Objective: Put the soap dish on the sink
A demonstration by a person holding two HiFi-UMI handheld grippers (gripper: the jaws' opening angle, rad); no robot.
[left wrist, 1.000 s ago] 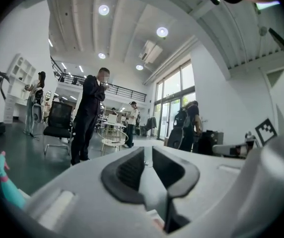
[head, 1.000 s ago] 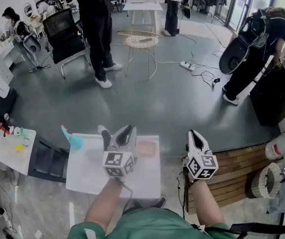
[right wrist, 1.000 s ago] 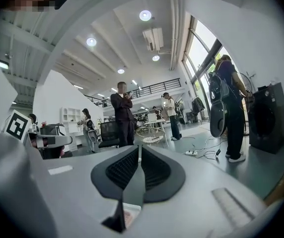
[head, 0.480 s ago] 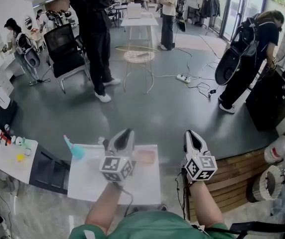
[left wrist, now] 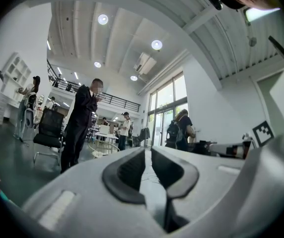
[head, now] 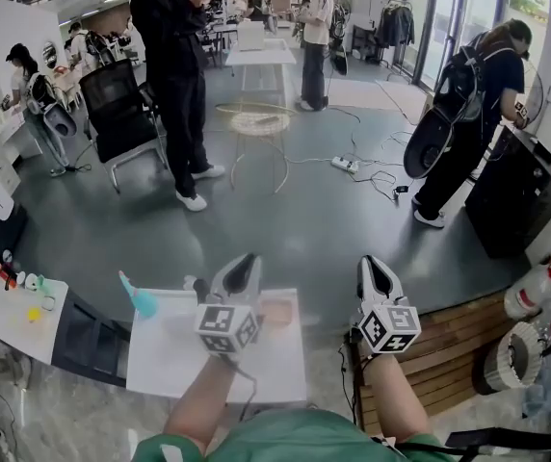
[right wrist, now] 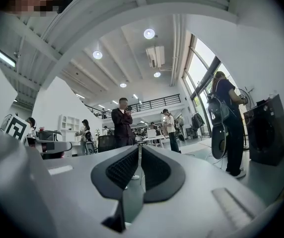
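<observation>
Barely anything's moved in the last second: left gripper (head: 243, 262) and right gripper (head: 369, 263) still hover, jaws pinched to a slit, holding nothing. Pale pink translucent soap dish (head: 277, 312) sits untouched on the white flat tabletop (head: 174, 354) beside the left one, so I'd say pickup hasn't started.

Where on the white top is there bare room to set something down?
Bare on the left half of the white top, from the teal brush at its far corner to the near edge. Crowded far right: the pink soap dish lies there, left gripper beside it.
</observation>
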